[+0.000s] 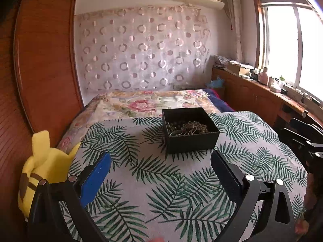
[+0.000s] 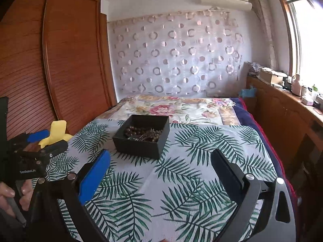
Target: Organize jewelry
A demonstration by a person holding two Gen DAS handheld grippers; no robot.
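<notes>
The small open black cardboard box (image 1: 190, 130) sat on the palm-leaf-printed cloth (image 1: 141, 171) covering the desk, already holding a tangled heap of brown bead strands and metal chains (image 1: 187, 128). No jewelry lay loose on the cloth, so the gathering looked done; sorting that tangle seemed all that was left. The left hand-held gripper (image 1: 161, 167) hovered short of the box, jaws spread wide and empty. The right hand-held gripper (image 2: 161, 165) hung beside it, equally wide and empty.
</notes>
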